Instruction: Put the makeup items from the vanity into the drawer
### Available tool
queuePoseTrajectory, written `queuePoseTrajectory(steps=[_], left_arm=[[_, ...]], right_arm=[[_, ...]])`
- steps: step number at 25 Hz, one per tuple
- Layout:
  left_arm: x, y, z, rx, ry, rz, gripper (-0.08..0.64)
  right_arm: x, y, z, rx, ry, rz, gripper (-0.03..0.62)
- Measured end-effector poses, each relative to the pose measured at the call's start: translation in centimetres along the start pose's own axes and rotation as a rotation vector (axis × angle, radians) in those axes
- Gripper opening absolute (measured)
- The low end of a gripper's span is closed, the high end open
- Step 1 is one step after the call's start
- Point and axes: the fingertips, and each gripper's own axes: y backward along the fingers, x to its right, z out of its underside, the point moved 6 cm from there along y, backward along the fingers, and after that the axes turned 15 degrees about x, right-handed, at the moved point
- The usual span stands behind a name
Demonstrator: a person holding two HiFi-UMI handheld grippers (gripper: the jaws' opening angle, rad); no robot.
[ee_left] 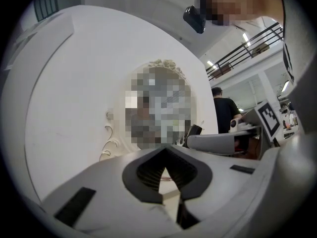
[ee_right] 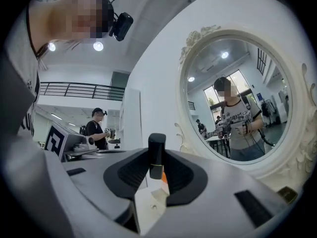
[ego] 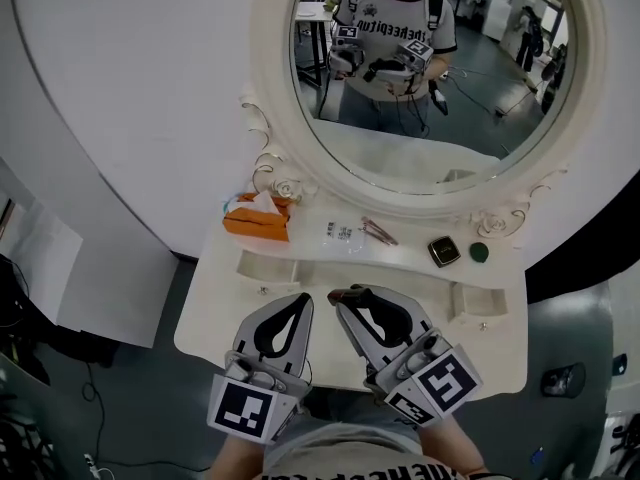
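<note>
**Two grippers level and side by side, the right one loaded**

Left gripper (ego: 300,301): jaw tips together, nothing gripped, only the teardrop gap behind the pads. Right gripper (ego: 346,298): jaws clamped on a slim black tube (ee_right: 156,155), upright between the pads, top end poking above them. Both pointing level, away from the torso, tips close together, rear ends splayed apart. Marker cubes at the rear, nearest the body. Left forearm (ego: 232,460) just showing at the bottom edge of the head view.

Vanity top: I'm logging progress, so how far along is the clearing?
Done: nothing visibly; no drawer stands open. In hand: right tongs grip a black lipstick tube; left tongs shut, empty. Left on the vanity: compact, small green pot, thin pink sticks, white packet.
</note>
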Motion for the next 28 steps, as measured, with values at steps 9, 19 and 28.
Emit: queuePoseTrajectory(steps=[9, 19, 28], left_arm=[[-0.4, -2.6, 0.9, -0.017, -0.025, -0.096, 0.015], [-1.2, -3.2, 1.2, 0.000, -0.061, -0.210, 0.015], [-3.6, -1.5, 2.6, -0.030, -0.048, -0.261, 0.015]], right_arm=[[3.0, -1.4, 0.5, -0.030, -0.027, -0.099, 0.117], [4.6, -2.5, 2.0, -0.055, -0.079, -0.191, 0.117], [4.1, -4.7, 4.9, -0.107, -0.101, -0.205, 0.117]])
